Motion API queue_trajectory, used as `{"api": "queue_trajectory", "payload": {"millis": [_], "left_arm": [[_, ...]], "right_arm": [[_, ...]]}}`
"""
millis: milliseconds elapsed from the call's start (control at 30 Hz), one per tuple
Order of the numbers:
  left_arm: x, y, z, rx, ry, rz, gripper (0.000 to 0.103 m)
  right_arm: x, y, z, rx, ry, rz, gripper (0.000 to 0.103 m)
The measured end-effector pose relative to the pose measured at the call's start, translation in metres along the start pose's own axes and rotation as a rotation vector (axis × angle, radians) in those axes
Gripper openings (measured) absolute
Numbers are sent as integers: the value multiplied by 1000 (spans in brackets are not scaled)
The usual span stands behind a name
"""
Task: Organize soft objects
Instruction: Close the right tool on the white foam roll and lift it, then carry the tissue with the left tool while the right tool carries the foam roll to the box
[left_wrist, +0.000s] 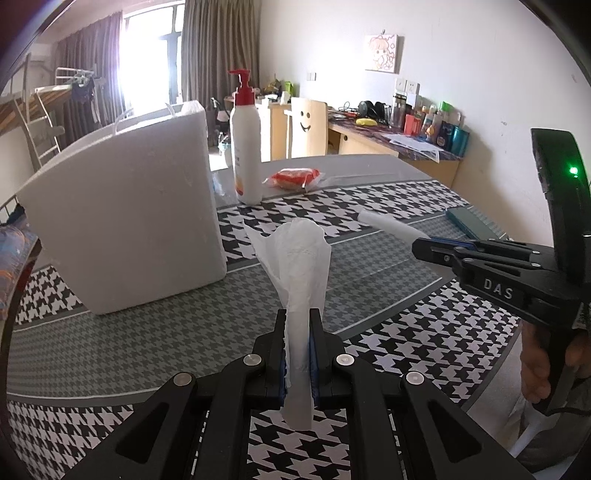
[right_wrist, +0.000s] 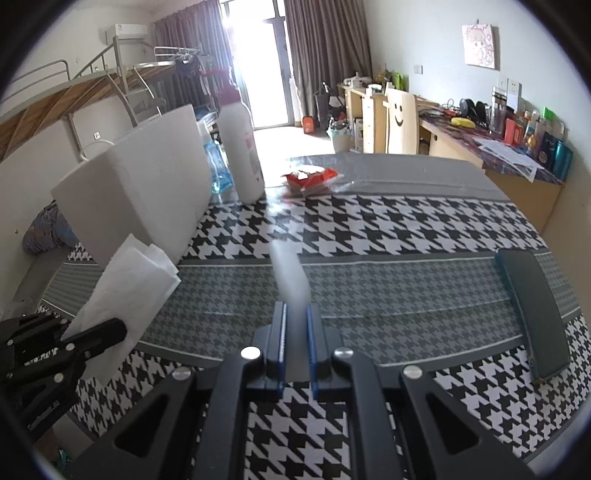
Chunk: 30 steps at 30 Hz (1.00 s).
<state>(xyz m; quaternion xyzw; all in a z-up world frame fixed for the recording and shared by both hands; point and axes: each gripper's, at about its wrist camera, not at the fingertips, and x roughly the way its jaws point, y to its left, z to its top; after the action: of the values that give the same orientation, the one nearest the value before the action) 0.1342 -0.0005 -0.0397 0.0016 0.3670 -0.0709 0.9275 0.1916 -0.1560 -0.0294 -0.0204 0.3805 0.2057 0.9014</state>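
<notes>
The step in hand looks like carrying: each gripper holds a tissue above the table (left_wrist: 388, 206), and neither has been put anywhere yet. I judge the box is the likely target, though its open top is not visible from here.

In the left wrist view, the box (left_wrist: 125, 221) fills the left of the frame: white foam, matte, slab-sided, slightly pitted. Just right of it, in the upper middle, stands a smooth white pump bottle (left_wrist: 245, 147) with a red cap, and beside that lies a red crinkly packet (left_wrist: 295, 176). At lower centre the left gripper (left_wrist: 298, 350) is clenched on a tissue (left_wrist: 301, 266), a thin, soft, creased sheet that fans upward from the pinch. At the right of the frame the right gripper (left_wrist: 424, 248) is closed on a second tissue (left_wrist: 388, 224), rolled into a blurred white tube. A dark flat case (left_wrist: 469, 221) lies behind it on the stiff houndstooth cloth.

The next move calls for lifting both tissues over the box wall and releasing gently, since such light sheets cling to the pads and drift.
</notes>
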Motion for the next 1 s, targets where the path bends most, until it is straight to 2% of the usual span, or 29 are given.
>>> {"api": "queue_trajectory", "payload": {"millis": [533, 1000], "left_arm": [[-29, -3, 14, 30, -75, 26, 10], [-47, -2, 32, 51, -134, 37, 10]], "right_arm": [[-35, 7, 4, -2, -97, 14, 13], [-52, 9, 15, 12, -147, 42, 13]]}}
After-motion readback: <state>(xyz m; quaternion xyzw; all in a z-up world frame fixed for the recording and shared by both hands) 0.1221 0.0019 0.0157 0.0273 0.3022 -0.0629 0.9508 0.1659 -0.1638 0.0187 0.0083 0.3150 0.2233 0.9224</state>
